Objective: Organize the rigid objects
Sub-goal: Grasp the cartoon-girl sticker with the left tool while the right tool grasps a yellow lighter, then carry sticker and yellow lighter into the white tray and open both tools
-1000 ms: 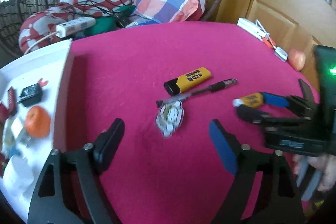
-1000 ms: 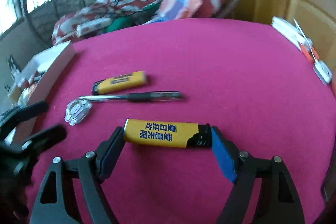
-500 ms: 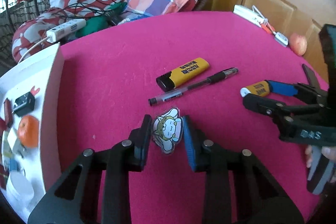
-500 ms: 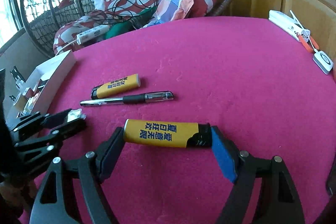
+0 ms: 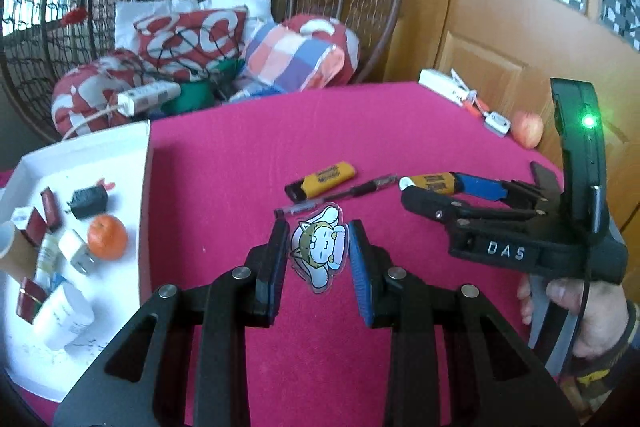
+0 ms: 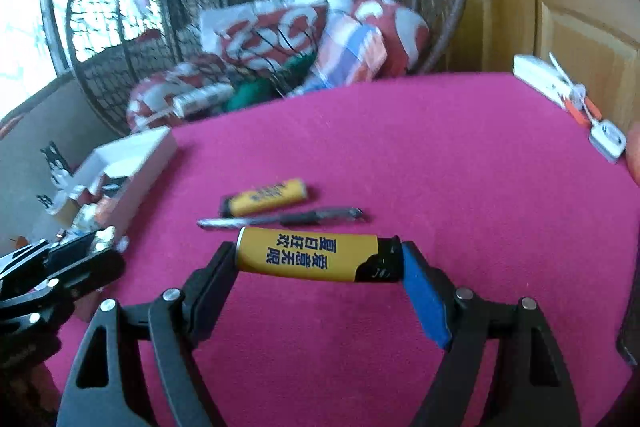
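At the left edge of the pink-covered bench (image 5: 248,155) sat a white tray (image 5: 120,147) holding an orange (image 5: 107,236), a black adapter (image 5: 87,202) and small boxes and tubes. Just right of it, the left hand-held gripper (image 5: 318,251) was clamped on a clear cartoon-cat charm (image 5: 319,250), its jaws having just closed on the flat piece, which stood raised above the cloth with its long axis running away from the camera. Beyond the charm a yellow lighter (image 5: 321,180) and a black pen (image 5: 340,194) lay on the bench side by side, both slanted with their far ends up and to the right. Farther right, the right hand-held gripper (image 6: 319,261) gripped a second yellow lighter (image 6: 312,259) end to end, long axis crosswise between the pads, black cap toward the blue pad, lifted off the cloth. An apple (image 5: 527,129) rested near the far right edge.
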Motion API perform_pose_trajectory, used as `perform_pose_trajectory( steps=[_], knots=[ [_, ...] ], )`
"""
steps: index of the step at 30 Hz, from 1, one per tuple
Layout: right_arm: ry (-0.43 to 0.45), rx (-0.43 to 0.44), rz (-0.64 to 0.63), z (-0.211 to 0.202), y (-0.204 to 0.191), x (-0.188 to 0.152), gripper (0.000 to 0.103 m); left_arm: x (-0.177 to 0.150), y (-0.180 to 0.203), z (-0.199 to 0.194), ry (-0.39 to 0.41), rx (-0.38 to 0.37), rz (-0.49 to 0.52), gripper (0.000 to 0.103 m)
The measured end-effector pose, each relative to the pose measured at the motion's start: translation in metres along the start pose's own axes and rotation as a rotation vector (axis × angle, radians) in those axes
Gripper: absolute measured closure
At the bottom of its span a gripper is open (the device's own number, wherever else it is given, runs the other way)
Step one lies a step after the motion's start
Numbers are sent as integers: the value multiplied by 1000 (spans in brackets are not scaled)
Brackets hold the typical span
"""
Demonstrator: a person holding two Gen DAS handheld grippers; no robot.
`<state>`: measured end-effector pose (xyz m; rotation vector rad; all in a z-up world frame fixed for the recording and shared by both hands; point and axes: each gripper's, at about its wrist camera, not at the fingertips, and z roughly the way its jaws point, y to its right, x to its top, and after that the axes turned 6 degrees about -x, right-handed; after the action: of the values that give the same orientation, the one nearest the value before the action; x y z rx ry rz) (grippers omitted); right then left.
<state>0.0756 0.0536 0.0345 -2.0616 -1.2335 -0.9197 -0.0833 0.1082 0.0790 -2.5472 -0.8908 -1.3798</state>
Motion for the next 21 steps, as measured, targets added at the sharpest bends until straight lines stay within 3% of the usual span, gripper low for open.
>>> perform_pose_trajectory(
  steps=[7,21],
  knots=[
    [88,41,-24,-28,-19,14,22,13,-9,-30,73,11,-30,74],
    [134,91,-73,-45,-53,23,22,24,-45,-75,185,90,-82,74]
  ],
)
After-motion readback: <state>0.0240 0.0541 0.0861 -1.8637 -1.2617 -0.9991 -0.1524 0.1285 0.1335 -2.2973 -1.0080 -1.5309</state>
